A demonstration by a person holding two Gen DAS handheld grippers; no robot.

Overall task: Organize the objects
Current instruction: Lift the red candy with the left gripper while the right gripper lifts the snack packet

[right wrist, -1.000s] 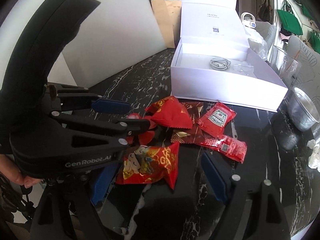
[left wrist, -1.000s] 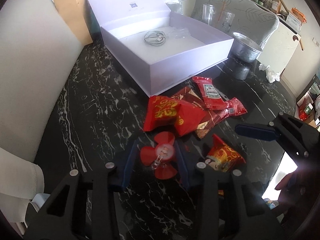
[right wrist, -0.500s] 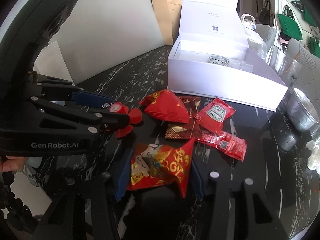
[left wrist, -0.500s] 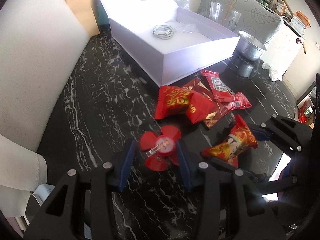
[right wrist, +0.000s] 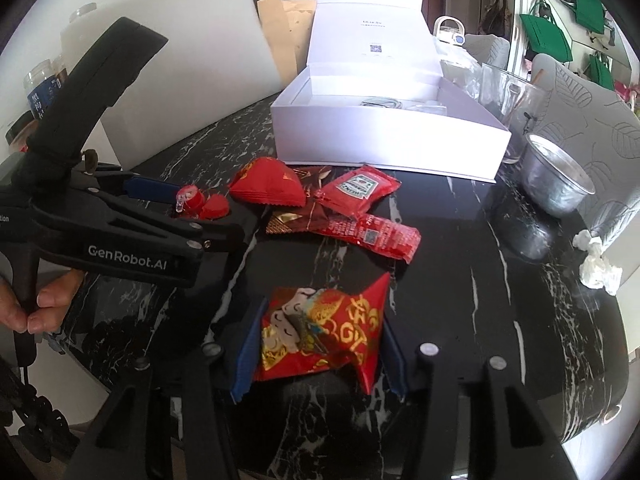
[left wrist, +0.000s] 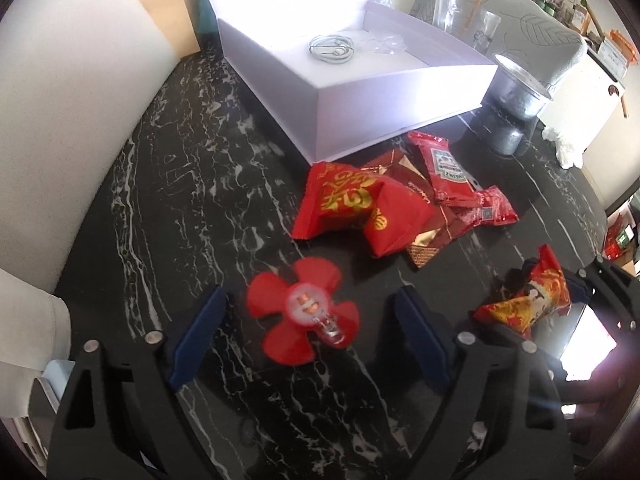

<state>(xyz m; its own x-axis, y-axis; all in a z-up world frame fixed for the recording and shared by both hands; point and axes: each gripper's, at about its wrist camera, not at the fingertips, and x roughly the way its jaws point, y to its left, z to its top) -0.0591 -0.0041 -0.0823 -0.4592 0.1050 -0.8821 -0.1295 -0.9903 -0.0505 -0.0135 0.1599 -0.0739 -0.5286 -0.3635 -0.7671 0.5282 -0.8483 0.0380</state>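
Observation:
A red flower-shaped toy (left wrist: 300, 316) lies on the black marble table (left wrist: 180, 200) between the fingers of my left gripper (left wrist: 308, 294). Its jaws are opening and the pads stand apart from the toy. My right gripper (right wrist: 320, 320) is shut on a red snack packet with gold print (right wrist: 320, 332), held just above the table's near side. That packet (left wrist: 528, 304) also shows at the right of the left wrist view. A pile of red packets (right wrist: 268, 184) and a ketchup sachet (right wrist: 356, 188) lies in front of the open white box (right wrist: 384, 136), which holds a coiled cable (left wrist: 331, 49).
A metal bowl (right wrist: 556, 184) and clear glasses (right wrist: 504, 96) stand right of the box, with crumpled tissue (right wrist: 596, 260) near the table's right edge. A white board (right wrist: 192, 60) leans at the back left. A person's hand (right wrist: 36, 308) holds the left gripper's handle.
The left jaws have spread wide and let go of the red flower toy, which now lies on the table. The right jaws closed on the gold-printed packet and drew it away from the pile.

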